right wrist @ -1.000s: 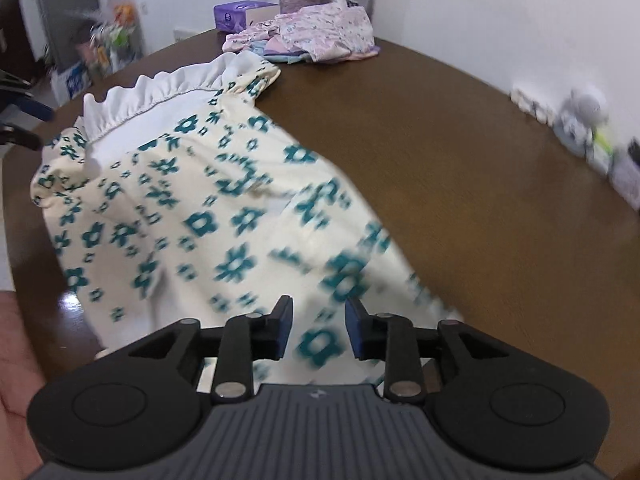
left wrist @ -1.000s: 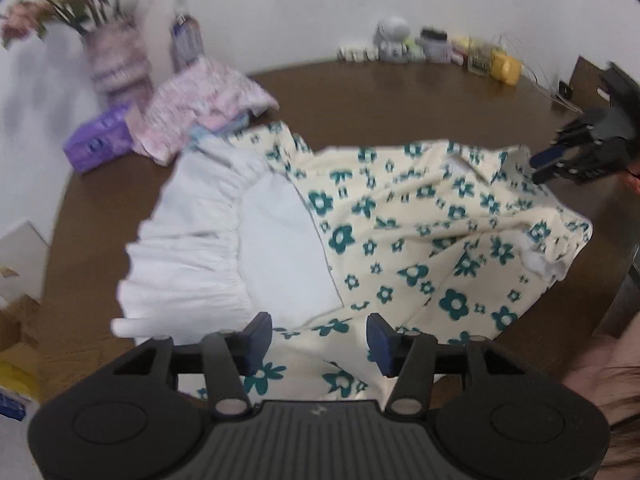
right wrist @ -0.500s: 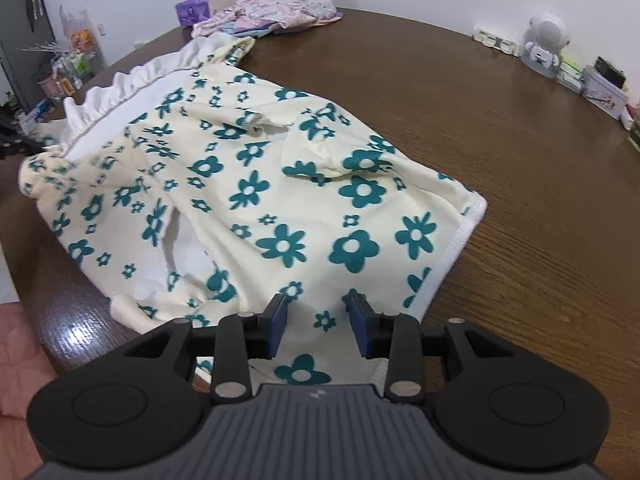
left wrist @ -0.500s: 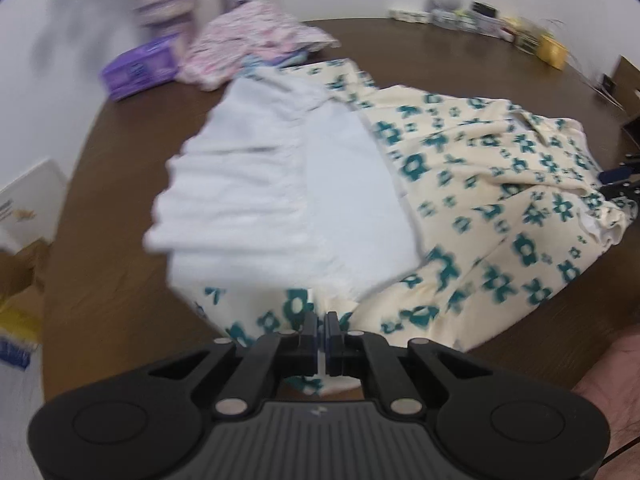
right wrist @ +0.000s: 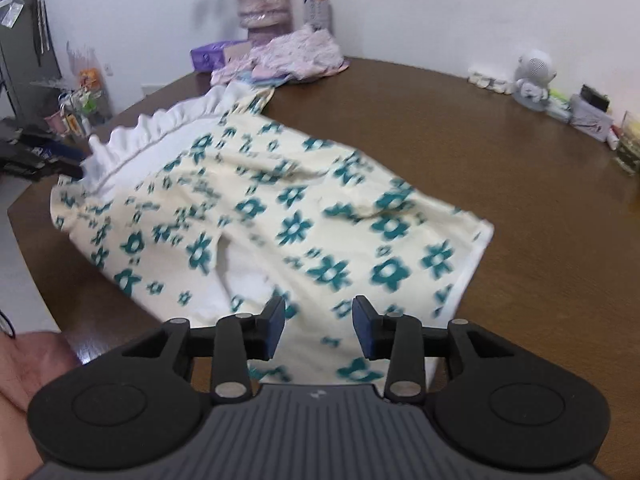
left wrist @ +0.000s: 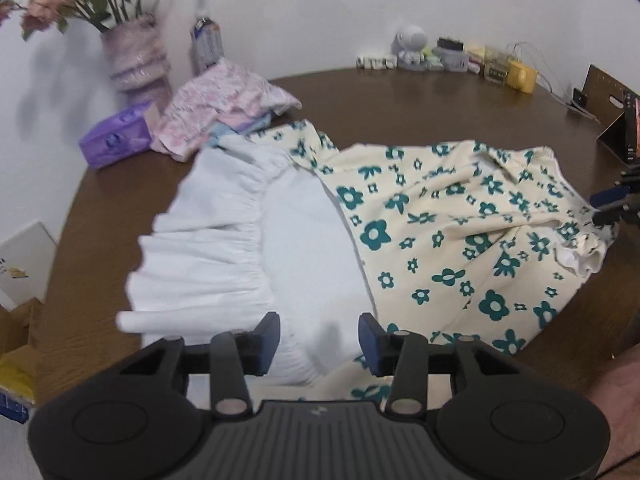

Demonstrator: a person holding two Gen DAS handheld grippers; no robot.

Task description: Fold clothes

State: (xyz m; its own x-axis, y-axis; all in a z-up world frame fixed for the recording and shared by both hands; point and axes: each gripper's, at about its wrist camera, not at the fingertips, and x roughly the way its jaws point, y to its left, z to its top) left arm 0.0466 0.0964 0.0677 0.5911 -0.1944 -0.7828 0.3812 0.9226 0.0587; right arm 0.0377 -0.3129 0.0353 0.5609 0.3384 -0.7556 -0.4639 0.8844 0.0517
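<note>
A cream dress with teal flowers (left wrist: 460, 232) (right wrist: 280, 208) lies spread on the round brown table (left wrist: 400, 112). Its white ruffled hem (left wrist: 208, 248) (right wrist: 160, 128) is turned up at one end. My left gripper (left wrist: 318, 340) hovers over the white hem; its jaws are opening, the pads stand apart and press on nothing. In the right wrist view it shows at the far left (right wrist: 44, 152). My right gripper (right wrist: 319, 324) is above the other end of the dress, jaws opening, pads clear of the cloth. Its blue tips show at the left view's right edge (left wrist: 612, 204).
A pile of pink clothes (left wrist: 224, 96), a purple tissue pack (left wrist: 116, 140) and a flower vase (left wrist: 136, 56) stand at the table's back left. Small items (left wrist: 440, 56) line the wall. A phone stand (left wrist: 616, 128) is at the right. Bare wood (right wrist: 440, 128) lies beyond the dress.
The left gripper, shut on the dress's edge half a second ago, has let go and stands open. The right gripper has shifted sideways along the dress and its jaws have widened a little.
</note>
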